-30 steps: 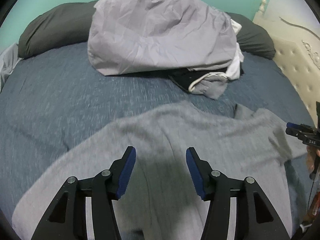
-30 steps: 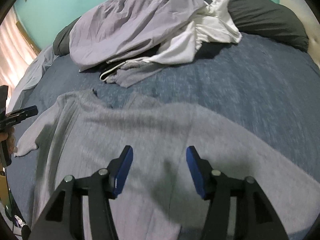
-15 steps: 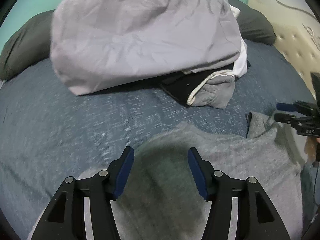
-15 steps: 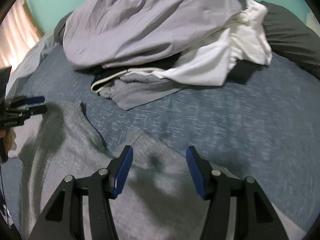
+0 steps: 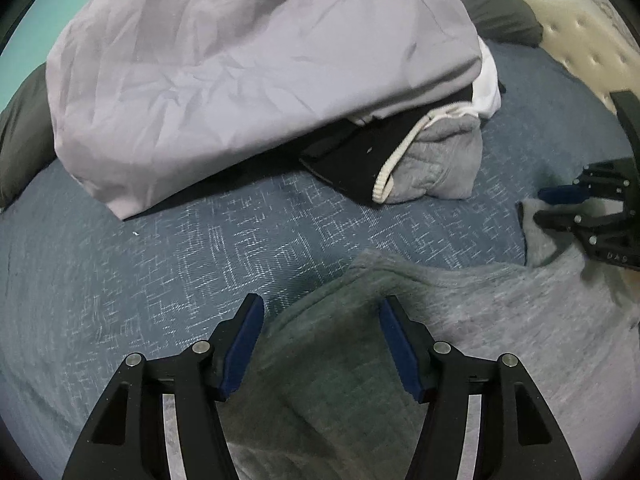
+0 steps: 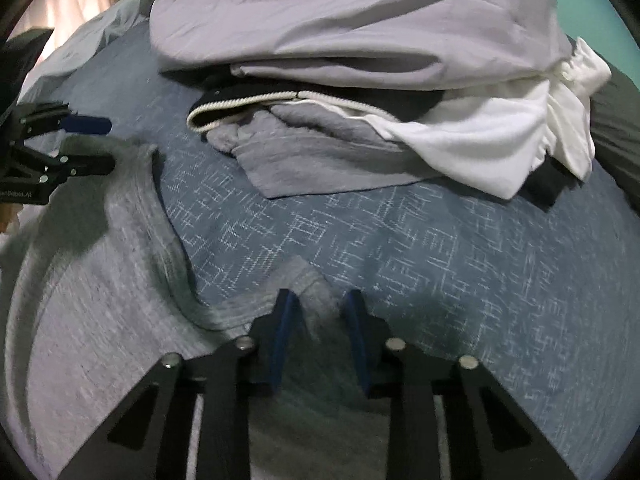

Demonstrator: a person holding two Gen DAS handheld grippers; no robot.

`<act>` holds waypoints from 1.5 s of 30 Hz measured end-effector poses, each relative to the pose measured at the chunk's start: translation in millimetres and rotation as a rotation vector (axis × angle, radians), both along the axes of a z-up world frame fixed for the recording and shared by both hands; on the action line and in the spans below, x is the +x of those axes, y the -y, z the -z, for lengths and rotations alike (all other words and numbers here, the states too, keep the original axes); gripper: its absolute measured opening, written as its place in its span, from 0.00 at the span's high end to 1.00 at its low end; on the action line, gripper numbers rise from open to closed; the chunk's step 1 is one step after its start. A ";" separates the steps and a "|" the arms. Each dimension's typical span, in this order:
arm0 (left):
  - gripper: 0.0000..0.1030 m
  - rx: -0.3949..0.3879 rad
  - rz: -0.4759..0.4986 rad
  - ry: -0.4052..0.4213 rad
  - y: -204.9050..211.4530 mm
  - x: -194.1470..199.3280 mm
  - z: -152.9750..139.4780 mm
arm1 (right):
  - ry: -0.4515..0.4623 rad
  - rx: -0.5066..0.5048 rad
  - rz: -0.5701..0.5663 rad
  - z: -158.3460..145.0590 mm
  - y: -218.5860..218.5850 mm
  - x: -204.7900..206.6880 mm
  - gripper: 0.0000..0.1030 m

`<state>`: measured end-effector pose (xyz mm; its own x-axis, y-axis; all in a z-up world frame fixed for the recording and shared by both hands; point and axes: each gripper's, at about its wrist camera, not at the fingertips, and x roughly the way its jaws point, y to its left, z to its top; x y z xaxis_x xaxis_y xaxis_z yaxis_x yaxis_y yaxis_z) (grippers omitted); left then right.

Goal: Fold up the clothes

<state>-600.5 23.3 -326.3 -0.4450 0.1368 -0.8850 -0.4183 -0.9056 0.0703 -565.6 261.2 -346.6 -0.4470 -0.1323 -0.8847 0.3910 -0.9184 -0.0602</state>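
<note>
**Both claws at the shoulders of the grey top; right claw closing**

Right wrist view. Right claw (image 6: 318,320): black arms, blue pads, pointing steeply down. Jaws narrow and closing, with the shoulder corner of the flat heather-grey knit top (image 6: 100,320) bunched between them. Whether the pads already press the cloth cannot be told. The top fills the view from 6 to 9 o'clock, lying on the blue woven bedspread (image 6: 440,240); its neckline curves up toward 10 o'clock. At 9 to 10 o'clock the left claw (image 6: 102,144) comes in from the side, just over the other shoulder.

Left wrist view. Left claw (image 5: 322,336): jaws moderately wide and opening, with a shaded fold of the grey top below the gap; pads not touching cloth. The top spreads from 6 to 3 o'clock. The right claw (image 5: 540,202) shows at 3 o'clock on the far shoulder edge.

Farther off, 12 to 1 o'clock in both views: loose heap of clothes (image 5: 400,152) on the bed, with a crumpled pale lilac sheet-like cloth (image 5: 248,72) on top, a black piece with cream ribbed trim (image 6: 248,102) and a grey fleece piece (image 5: 436,168) under it, and a white garment (image 6: 500,132) at the right side. Behind the heap, a dark grey pillow (image 5: 20,140). Cream tufted headboard (image 5: 592,40) at 2 o'clock in the left view.
</note>
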 end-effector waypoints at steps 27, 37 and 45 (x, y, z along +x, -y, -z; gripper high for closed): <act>0.93 0.004 -0.040 -0.044 5.8 -6.8 2.6 | -0.210 0.017 0.140 -31.7 -16.5 -18.5 0.99; 0.68 0.031 -0.093 -0.062 12.6 -1.6 14.4 | -0.130 -0.021 0.204 -0.1 -26.1 -44.7 0.98; 0.47 0.173 -0.170 -0.125 48.2 31.2 -31.5 | -0.137 -0.142 0.244 -48.8 -84.0 -12.9 0.73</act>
<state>-569.3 -24.9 -294.8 -0.5787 0.1951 -0.7919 -0.2571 -0.9651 -0.0500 -578.5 345.3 -297.8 -0.5946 -0.1243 -0.7944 0.1554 -0.9871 0.0382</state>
